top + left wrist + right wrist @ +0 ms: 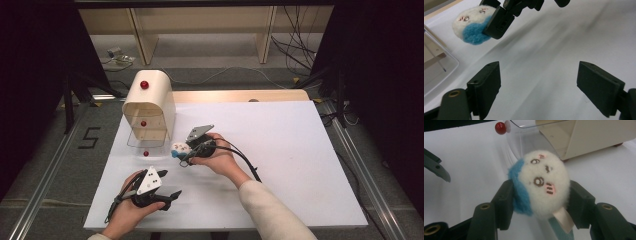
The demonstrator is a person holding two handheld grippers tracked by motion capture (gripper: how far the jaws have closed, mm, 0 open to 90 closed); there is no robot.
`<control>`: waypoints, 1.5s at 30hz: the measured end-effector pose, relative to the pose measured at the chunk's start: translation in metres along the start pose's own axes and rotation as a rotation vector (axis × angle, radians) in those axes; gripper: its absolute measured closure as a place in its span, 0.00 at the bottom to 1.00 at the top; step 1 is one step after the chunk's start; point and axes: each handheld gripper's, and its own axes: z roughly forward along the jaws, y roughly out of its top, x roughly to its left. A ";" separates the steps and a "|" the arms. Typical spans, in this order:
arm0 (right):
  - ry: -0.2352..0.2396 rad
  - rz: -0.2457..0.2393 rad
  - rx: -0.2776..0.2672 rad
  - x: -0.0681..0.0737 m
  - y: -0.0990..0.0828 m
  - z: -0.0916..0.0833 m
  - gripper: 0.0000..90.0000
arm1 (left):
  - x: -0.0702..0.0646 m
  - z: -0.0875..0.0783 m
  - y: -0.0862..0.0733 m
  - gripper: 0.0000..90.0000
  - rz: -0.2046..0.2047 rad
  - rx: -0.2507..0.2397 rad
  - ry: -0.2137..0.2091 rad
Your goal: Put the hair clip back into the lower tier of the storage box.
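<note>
We are in the carry step: the right gripper clamps the plush toy just above the surface, beside the cabinet's open clear door, so next we guide it inside while the left gripper waits open, near.

A cream wooden cabinet with a rounded top stands at the white table's far left, red round knobs on its front, its clear plastic drawer pulled out.
</note>
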 end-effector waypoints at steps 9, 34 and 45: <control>0.000 0.002 -0.018 0.001 0.005 -0.005 0.50 | 0.000 0.000 0.000 0.21 0.000 0.001 0.001; -0.002 -0.004 -0.024 0.002 0.015 -0.010 0.50 | 0.000 0.001 0.000 0.21 -0.005 0.001 -0.005; -0.004 -0.010 -0.033 0.001 0.023 -0.012 0.50 | 0.000 0.001 0.000 0.21 -0.004 0.001 -0.007</control>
